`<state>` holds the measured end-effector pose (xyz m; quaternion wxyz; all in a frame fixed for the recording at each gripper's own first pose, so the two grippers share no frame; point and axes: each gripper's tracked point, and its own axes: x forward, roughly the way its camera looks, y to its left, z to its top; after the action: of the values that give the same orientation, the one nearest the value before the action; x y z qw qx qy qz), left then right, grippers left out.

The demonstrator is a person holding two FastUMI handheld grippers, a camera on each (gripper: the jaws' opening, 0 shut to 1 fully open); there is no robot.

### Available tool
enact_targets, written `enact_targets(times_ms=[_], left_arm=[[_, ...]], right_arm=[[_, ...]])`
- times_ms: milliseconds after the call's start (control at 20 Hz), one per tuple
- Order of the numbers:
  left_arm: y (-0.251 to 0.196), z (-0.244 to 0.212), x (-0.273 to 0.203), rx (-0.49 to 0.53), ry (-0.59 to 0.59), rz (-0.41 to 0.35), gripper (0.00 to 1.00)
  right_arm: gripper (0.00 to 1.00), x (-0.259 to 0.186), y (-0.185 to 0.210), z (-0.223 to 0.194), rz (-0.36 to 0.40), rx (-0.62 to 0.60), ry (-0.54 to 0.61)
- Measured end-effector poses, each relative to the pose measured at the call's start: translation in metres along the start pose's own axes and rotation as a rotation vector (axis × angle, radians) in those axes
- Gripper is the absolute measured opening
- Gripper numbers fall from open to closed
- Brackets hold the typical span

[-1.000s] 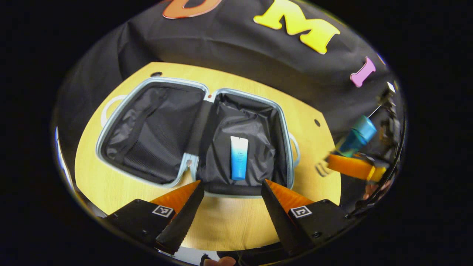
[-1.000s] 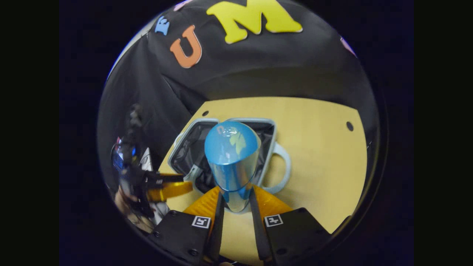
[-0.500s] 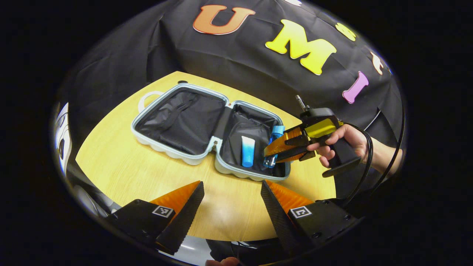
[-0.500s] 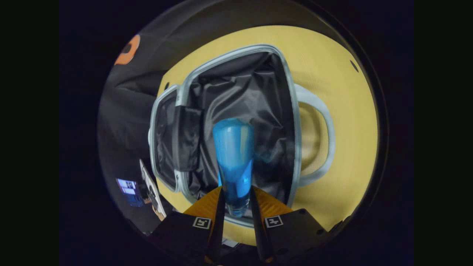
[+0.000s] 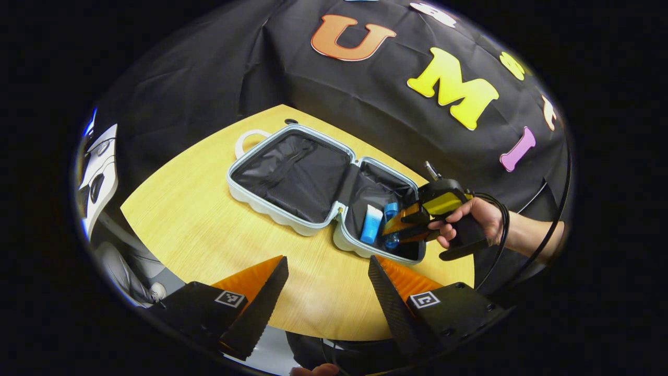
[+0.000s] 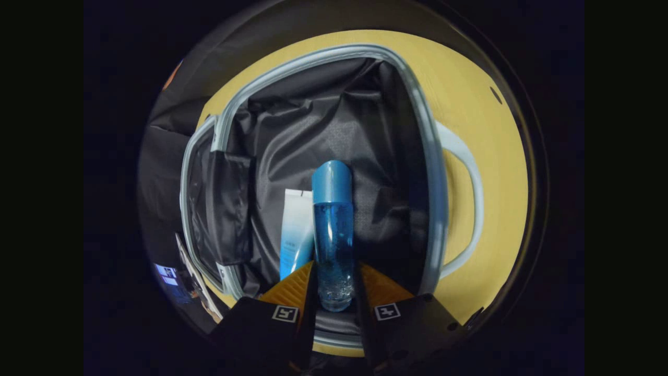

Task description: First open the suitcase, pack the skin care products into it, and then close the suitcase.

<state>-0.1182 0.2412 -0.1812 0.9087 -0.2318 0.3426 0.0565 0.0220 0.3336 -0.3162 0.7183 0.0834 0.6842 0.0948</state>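
Gripping the blue bottle (image 6: 333, 230) in my right hand-held gripper (image 6: 334, 284), inside the open suitcase (image 6: 433, 156) beside the tube (image 6: 296, 235); left hand-held gripper (image 5: 327, 284) spread wide, holding nothing

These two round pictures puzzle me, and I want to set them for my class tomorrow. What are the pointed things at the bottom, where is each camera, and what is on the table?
A person holds a two-finger gripper in each hand, and a camera rides on each, looking along its fingers. In the left gripper view, the left gripper hangs open above the wooden table, holding nothing. Farther off, a hand holds the right gripper. An open suitcase lies flat on the table. In the right gripper view, the right gripper is shut on a blue bottle, held low inside the suitcase's right half, beside a white and blue tube that lies there.
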Motion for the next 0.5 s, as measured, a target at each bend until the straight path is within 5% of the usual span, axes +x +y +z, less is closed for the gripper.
enact_targets(times_ms=[500], left_arm=[[0.051, 0.053, 0.027, 0.015, -0.101, 0.025, 0.99]], right_arm=[[0.42, -0.013, -0.006, -0.009, 0.014, -0.07, -0.024]])
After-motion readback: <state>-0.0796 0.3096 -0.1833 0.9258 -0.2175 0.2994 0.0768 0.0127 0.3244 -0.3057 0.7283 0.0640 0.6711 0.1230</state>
